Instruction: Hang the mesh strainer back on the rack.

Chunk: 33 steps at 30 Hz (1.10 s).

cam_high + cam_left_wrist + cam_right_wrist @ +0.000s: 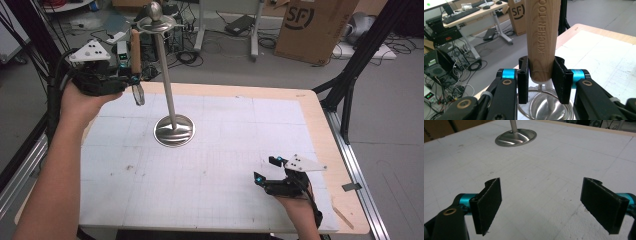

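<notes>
My left gripper [131, 77] is raised over the table's far left corner, shut on the wooden handle [135, 50] of a small sieve. The handle [542, 37] stands upright between the pads and reads "KITCHEN TOO". Its metal mesh bowl [138, 95] hangs below the jaws, and in the left gripper view the bowl [544, 107] sits just under the pads. Just to its right stands a tall steel stand [165, 75] with a round base [174, 131] and a disc with a knob on top. My right gripper [265, 170] rests low at the near right, open, nothing between its pads [487, 205].
The table [225, 165] carries a white gridded mat with a wooden rim. The stand's base [515, 137] lies far ahead of the right gripper. Behind the table are a cardboard box [312, 27], cables and desk legs on the floor. Black frame struts rise at both sides.
</notes>
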Each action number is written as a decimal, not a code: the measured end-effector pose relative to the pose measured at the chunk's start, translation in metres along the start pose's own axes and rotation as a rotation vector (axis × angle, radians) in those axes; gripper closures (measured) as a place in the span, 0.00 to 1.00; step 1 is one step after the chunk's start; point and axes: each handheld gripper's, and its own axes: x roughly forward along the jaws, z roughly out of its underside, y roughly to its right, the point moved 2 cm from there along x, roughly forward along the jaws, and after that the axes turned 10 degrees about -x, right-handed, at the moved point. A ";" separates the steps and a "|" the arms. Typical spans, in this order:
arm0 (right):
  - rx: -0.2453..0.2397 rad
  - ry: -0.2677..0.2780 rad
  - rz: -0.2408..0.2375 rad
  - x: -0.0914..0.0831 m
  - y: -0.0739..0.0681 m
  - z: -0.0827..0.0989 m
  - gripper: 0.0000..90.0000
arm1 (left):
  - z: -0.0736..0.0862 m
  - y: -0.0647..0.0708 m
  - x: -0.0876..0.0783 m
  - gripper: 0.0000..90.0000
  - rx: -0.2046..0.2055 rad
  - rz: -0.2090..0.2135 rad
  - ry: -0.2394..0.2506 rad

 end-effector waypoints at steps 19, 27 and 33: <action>0.002 0.003 -0.001 0.000 0.000 0.000 0.18 | 0.003 0.004 0.001 0.53 -0.009 0.013 -0.020; 0.001 0.003 0.000 0.000 0.000 0.000 0.18 | 0.009 0.005 -0.007 0.43 -0.033 0.034 -0.010; 0.003 0.001 -0.001 0.000 -0.001 0.000 0.18 | 0.018 0.005 -0.014 0.36 -0.040 0.051 -0.015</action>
